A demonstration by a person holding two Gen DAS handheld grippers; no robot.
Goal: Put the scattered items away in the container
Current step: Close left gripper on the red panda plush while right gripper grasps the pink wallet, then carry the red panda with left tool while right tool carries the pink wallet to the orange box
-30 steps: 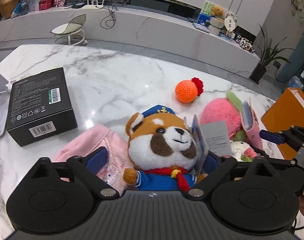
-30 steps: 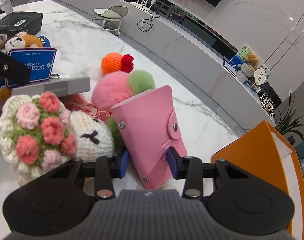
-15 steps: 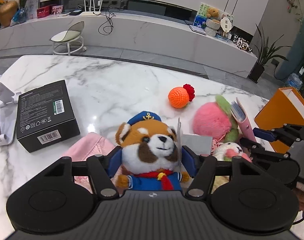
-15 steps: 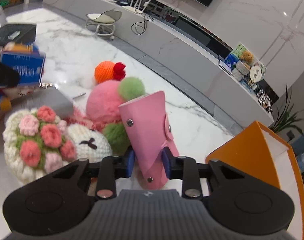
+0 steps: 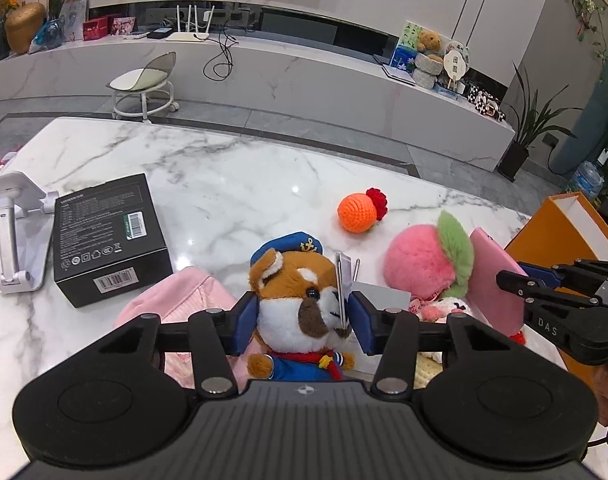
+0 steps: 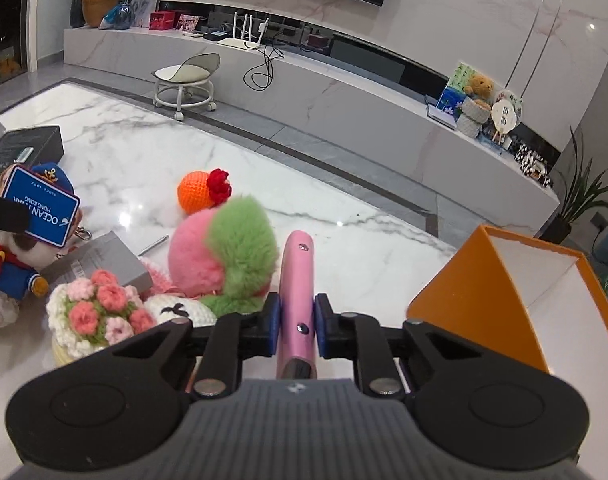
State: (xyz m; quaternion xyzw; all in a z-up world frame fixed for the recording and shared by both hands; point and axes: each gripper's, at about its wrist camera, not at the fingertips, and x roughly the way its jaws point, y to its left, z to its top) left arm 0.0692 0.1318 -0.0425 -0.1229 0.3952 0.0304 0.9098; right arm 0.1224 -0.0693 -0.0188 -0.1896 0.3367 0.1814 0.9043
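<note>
My left gripper (image 5: pixel 301 320) clamps the brown-and-white sailor plush dog's (image 5: pixel 299 304) head; my right gripper (image 6: pixel 297 322), level, pinches the pink snap-button leather wallet (image 6: pixel 297 292) edge-up, left of the orange box (image 6: pixel 500 292).

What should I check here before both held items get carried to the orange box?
1. Right tongs shut on the pink wallet: ok, both pads press its sides.
2. Left tongs shut on the plush dog: ok, though the blue hang tag is pinched in too.
3. Wallet clear of the table: cannot tell, its lower end is hidden.
4. Orange box open and free inside: ok for the white interior wall in view; the floor is hidden.
5. Path from wallet to box: ok, only bare marble table between.
6. Pink-and-green pompom clear of the wallet: cannot tell, it sits very close on the left.
</note>
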